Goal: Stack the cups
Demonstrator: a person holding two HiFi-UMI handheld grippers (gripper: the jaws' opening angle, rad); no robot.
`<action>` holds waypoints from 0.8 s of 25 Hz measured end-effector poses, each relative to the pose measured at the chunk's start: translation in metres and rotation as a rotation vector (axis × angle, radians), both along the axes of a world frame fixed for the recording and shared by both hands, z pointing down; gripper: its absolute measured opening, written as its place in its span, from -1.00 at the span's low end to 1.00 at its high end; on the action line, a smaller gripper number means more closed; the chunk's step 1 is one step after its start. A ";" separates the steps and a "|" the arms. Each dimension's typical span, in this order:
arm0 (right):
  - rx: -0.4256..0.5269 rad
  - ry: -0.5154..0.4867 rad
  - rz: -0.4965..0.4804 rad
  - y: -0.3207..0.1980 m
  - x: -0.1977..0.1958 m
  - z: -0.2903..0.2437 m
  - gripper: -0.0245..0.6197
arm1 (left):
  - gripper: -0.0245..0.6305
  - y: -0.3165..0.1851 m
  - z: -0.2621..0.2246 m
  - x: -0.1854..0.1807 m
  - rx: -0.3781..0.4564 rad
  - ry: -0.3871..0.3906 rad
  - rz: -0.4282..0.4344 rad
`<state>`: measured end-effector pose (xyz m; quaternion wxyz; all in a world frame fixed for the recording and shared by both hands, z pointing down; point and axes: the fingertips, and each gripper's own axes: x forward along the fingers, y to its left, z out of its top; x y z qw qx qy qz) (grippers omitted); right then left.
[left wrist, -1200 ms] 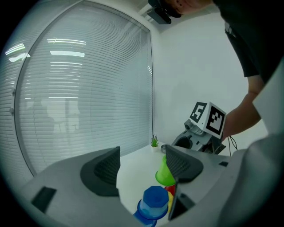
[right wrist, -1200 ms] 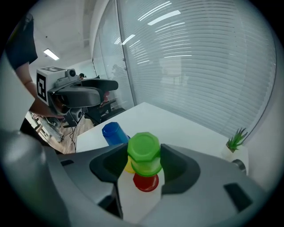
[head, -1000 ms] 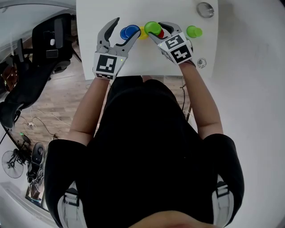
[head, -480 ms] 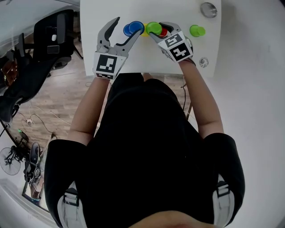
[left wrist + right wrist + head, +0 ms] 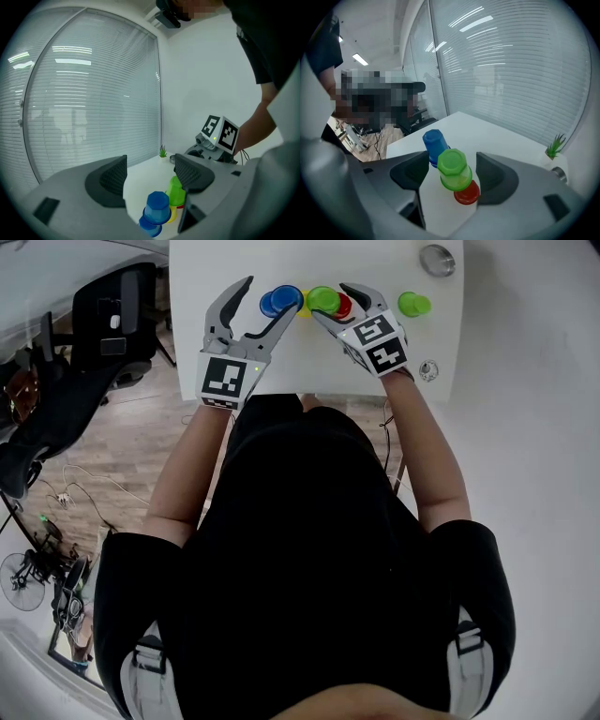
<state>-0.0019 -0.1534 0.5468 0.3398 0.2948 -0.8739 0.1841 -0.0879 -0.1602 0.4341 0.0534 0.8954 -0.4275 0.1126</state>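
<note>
A green cup [image 5: 452, 169] stands upside down on a red cup [image 5: 466, 193], between the jaws of my right gripper [image 5: 452, 165]. Those jaws have just been opening, and a gap shows on each side of the cup. In the head view the same green cup [image 5: 323, 299] and red cup [image 5: 344, 307] lie between the right gripper [image 5: 331, 304] fingers. Two blue cups [image 5: 156, 211] are stacked upside down just ahead of my open left gripper [image 5: 153, 176], which holds nothing. A yellow cup [image 5: 172, 214] peeks out behind them. A second green cup [image 5: 412, 305] stands alone to the right.
The white table [image 5: 309, 362] ends at its near edge by the person's body. A round metal dish [image 5: 436, 259] sits at the far right corner, and a small round fitting [image 5: 428, 369] near the right edge. A tiny plant [image 5: 555, 146] stands at the back. An office chair [image 5: 112, 320] is left of the table.
The right gripper's jaws have spread apart around the green cup, which stays on the red cup. The left gripper has kept still.
</note>
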 end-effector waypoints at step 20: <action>0.443 -0.293 0.416 0.001 0.139 -0.102 0.02 | 0.07 0.005 -0.041 0.123 0.012 0.117 0.188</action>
